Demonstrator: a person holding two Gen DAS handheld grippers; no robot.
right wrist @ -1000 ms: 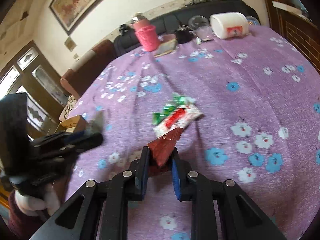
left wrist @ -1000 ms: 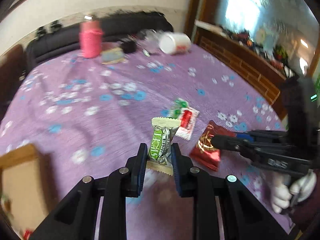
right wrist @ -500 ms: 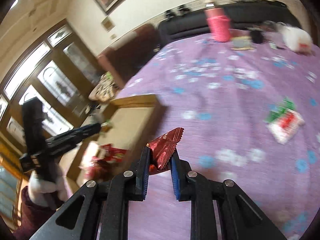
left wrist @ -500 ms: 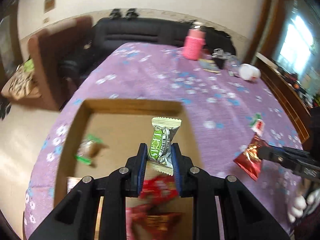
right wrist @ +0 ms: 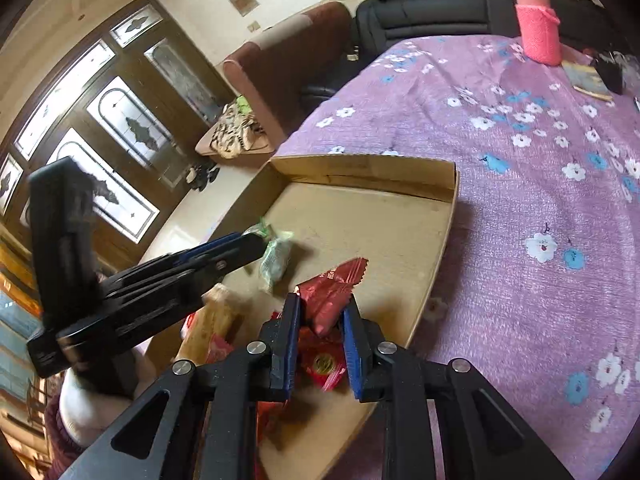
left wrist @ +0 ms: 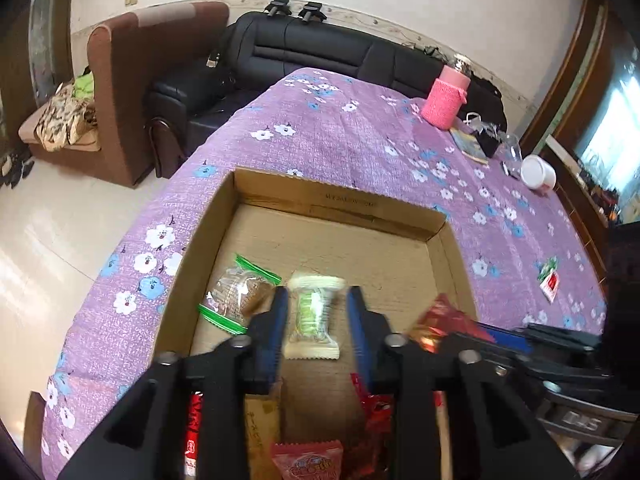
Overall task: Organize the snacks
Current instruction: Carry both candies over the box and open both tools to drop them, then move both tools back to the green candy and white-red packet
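Opening left claw (left wrist: 317, 312), crinkly green-white sachet (left wrist: 313, 322)

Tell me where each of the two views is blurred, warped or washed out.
Left wrist view: the green-and-white snack between the opening jaws of the left gripper is smeared by motion, clear of both pads; the window at the right edge is blown out; the cardboard box bows under fisheye. Right wrist view: the same snack is blurred; the red packet in the right gripper is sharp.
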